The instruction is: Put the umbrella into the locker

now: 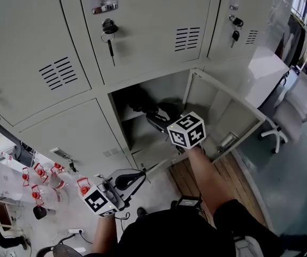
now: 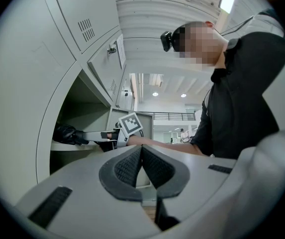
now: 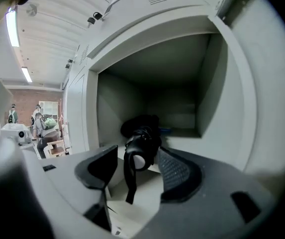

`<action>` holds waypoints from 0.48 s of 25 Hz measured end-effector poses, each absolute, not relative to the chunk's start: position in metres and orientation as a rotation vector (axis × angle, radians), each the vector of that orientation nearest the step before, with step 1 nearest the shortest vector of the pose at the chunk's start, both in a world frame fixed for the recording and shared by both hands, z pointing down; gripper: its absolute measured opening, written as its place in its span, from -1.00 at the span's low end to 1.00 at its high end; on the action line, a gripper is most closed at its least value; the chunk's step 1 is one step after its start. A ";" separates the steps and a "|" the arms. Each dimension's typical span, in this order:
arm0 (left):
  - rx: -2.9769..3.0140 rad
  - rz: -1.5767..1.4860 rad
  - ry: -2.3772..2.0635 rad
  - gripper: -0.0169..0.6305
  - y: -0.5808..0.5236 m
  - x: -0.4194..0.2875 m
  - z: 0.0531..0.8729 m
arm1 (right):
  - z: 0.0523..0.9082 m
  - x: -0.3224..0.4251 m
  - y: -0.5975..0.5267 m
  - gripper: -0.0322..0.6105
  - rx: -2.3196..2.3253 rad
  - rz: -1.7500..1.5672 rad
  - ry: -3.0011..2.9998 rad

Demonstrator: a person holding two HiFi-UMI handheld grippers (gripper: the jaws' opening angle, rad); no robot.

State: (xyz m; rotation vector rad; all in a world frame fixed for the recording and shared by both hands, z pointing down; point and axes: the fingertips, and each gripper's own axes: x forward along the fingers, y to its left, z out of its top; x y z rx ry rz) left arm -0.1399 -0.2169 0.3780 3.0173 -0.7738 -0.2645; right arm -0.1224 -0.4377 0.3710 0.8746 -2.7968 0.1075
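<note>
A black folded umbrella (image 3: 141,133) lies on the shelf inside the open locker (image 3: 222,98), its handle end and wrist strap pointing out toward me. My right gripper (image 3: 138,167) reaches into the compartment. Its jaws stand open on either side of the handle, and the left pad is clearly apart from it. In the head view the right gripper's marker cube (image 1: 187,130) sits at the locker mouth, with the umbrella (image 1: 138,101) dark behind it. My left gripper (image 2: 142,166) is shut on nothing. It is held low, outside the locker (image 1: 118,189), and the umbrella (image 2: 65,132) shows on the shelf ahead of it.
The locker door (image 1: 233,116) swings open to the right. Closed lockers with keys (image 1: 109,33) stand above and to the left. An office chair (image 1: 287,116) stands at the right. Several red-and-white items (image 1: 40,178) lie on the floor at the left.
</note>
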 end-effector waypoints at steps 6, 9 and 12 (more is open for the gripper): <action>3.016 -0.261 -0.765 -0.90 -0.220 -0.136 0.379 | 0.380 -0.121 -0.439 -0.20 0.897 0.112 -2.784; 3.010 -0.260 -0.770 -0.90 -0.220 -0.137 0.380 | 0.381 -0.121 -0.439 -0.35 0.912 0.101 -2.790; 3.001 -0.255 -0.782 -0.90 -0.219 -0.141 0.382 | 0.379 -0.120 -0.440 -0.34 0.933 0.116 -2.816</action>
